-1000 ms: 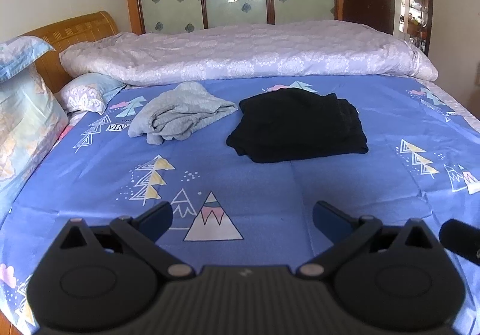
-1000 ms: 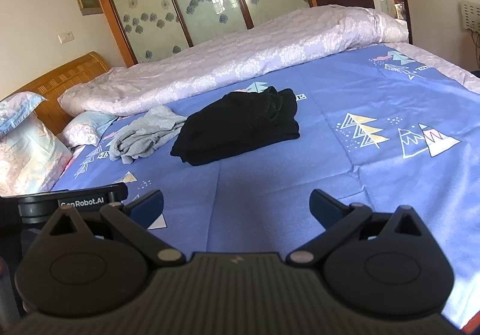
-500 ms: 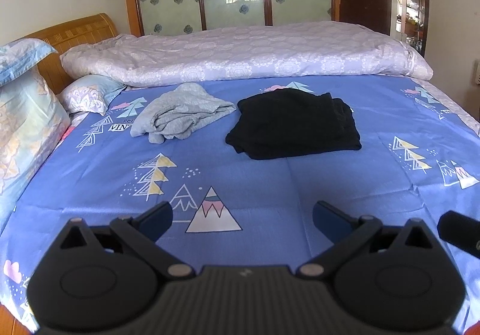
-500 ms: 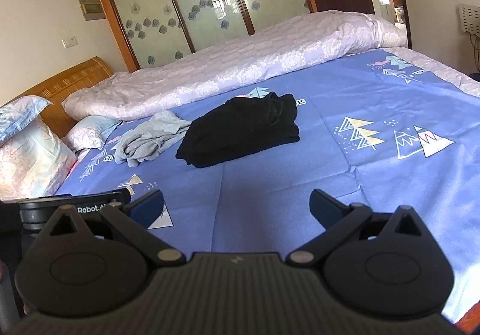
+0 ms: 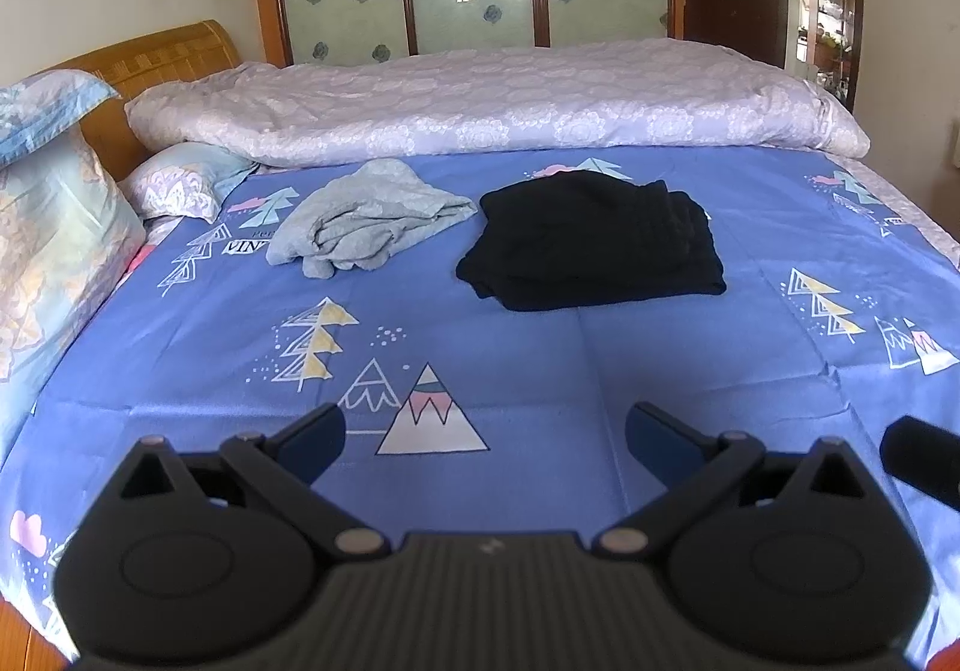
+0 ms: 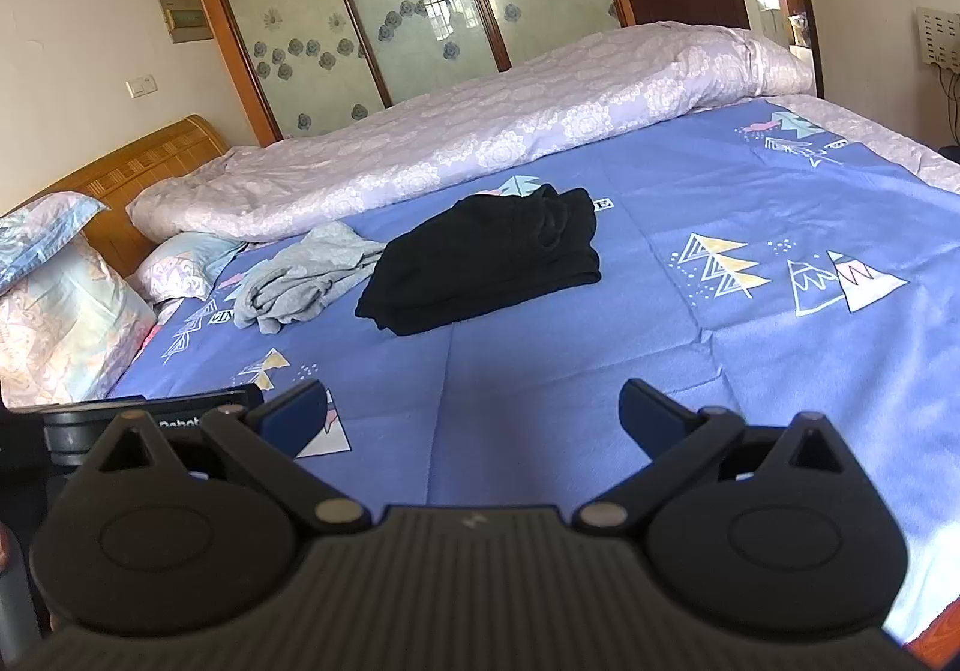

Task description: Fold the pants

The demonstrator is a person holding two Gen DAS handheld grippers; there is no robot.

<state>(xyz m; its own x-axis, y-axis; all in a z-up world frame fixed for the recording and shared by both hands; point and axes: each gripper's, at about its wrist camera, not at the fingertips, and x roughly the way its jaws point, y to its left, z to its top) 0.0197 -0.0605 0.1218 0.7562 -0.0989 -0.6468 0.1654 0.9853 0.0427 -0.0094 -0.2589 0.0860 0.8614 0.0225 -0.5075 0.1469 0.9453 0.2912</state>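
Both tools were held low and level above the near edge of the blue sheet point(image 5: 540, 359). The left gripper point(image 5: 485, 434) and right gripper point(image 6: 471, 407) pointed toward the bed's far side, jaws spread wide, grasping nothing. The black pants point(image 5: 591, 245) lay folded mid-bed, well apart from both, just beside a crumpled grey garment point(image 5: 366, 218).

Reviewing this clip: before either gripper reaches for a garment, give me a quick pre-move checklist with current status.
1. left gripper open, holding nothing: ok.
2. right gripper open, holding nothing: ok.
3. black pants in view, apart from both grippers: ok.
4. black pants already folded into a neat stack: ok.
5. grey garment folded: not ok, lies crumpled.
6. Whether grey garment is pants: cannot tell.
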